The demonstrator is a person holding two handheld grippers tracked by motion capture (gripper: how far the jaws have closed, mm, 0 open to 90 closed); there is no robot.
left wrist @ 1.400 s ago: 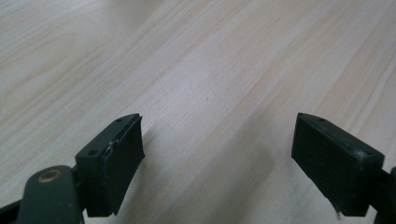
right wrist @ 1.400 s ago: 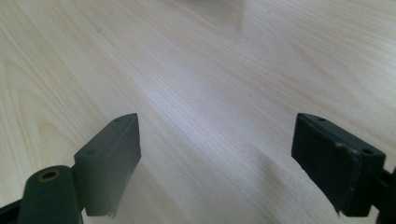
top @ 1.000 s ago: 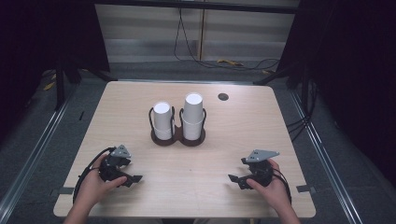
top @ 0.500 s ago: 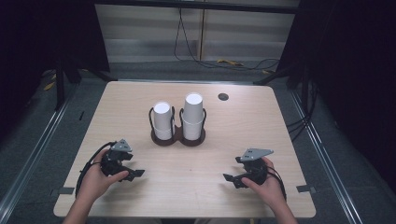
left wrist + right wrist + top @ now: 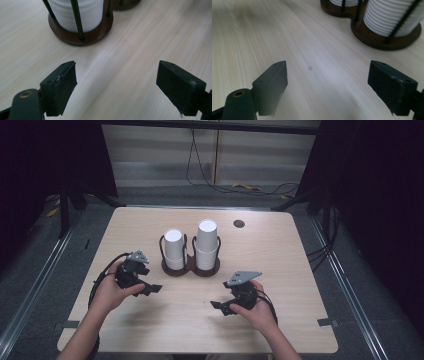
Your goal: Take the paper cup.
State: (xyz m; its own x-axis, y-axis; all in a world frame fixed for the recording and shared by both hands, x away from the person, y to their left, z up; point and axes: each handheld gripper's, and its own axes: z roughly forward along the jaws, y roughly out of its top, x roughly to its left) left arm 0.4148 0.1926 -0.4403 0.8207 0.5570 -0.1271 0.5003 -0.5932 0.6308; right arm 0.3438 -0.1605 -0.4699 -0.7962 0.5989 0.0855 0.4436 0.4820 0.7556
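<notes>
Across the pale bench [image 5: 300, 250] we are bringing both grippers, jaws apart and empty, toward the cup stacks [image 5: 190, 251] standing mid-bench, the left gripper [image 5: 148, 289] nearer than the right gripper [image 5: 218, 307].

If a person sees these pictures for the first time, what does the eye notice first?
Probably the two stacks of white cups in a dark double holder at the middle of the wooden table, the right stack taller. Nearer the person, the left gripper and right gripper point inward, jaws open and empty.
</notes>
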